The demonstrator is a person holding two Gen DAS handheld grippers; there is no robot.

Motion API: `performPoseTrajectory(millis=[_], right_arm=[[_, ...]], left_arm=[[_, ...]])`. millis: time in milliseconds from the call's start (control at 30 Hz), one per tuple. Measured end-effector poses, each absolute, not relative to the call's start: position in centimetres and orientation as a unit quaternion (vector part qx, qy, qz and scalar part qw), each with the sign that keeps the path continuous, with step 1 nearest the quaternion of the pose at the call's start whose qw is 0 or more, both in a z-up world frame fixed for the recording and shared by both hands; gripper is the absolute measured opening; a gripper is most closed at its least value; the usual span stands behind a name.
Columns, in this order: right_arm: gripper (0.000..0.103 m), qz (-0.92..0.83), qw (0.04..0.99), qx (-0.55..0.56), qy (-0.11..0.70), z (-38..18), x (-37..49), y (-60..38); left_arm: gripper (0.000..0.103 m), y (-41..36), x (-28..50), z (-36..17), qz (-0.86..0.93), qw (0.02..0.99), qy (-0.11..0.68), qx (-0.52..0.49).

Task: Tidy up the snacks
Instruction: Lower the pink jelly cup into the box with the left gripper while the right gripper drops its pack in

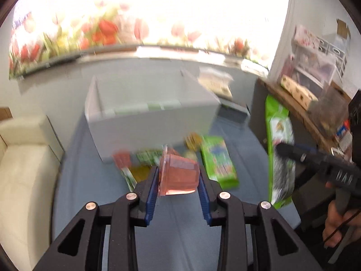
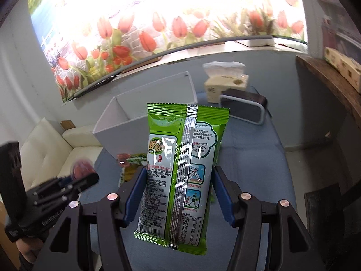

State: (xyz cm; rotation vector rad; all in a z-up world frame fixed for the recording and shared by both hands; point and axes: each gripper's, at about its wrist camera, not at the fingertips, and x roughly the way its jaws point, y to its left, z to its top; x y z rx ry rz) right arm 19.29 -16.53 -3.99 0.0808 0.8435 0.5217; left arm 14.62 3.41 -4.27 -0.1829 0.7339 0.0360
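My left gripper (image 1: 179,176) is shut on a pink jelly cup (image 1: 179,174), held tilted above the blue table. My right gripper (image 2: 178,176) is shut on a green snack bag (image 2: 180,171), held upright with its back seam facing the camera. The same bag (image 1: 278,149) hangs from the right gripper at the right of the left wrist view. A white open bin (image 1: 144,113) stands behind the snacks; it also shows in the right wrist view (image 2: 126,117). Loose snacks lie before it: a green box (image 1: 220,161), a red-topped packet (image 1: 123,158) and small green packets (image 1: 147,155).
A tissue box (image 2: 225,83) and a dark speaker-like device (image 2: 243,108) stand behind the bin on the blue table (image 1: 180,225). A cream sofa (image 1: 24,169) lies left. A wooden shelf (image 1: 300,110) with boxes runs along the right. A tulip mural covers the back wall.
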Motion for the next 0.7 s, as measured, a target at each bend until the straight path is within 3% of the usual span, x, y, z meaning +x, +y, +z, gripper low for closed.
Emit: performPoseTrajectory(millis=[267, 700], right_arm=[[0.064, 0.272, 0.881, -0.011, 0.386, -0.8, 26.6, -8.1], [0.064, 0.252, 0.879, -0.061, 0.4, -2.8, 38.1, 1.1]], left_arm=[[0.036, 9.3, 22.1, 0.8, 0.039, 0.944, 0.314, -0.092], [0.037, 15.0, 32.0, -1.1, 0.06, 0.932, 0.345, -0.092]])
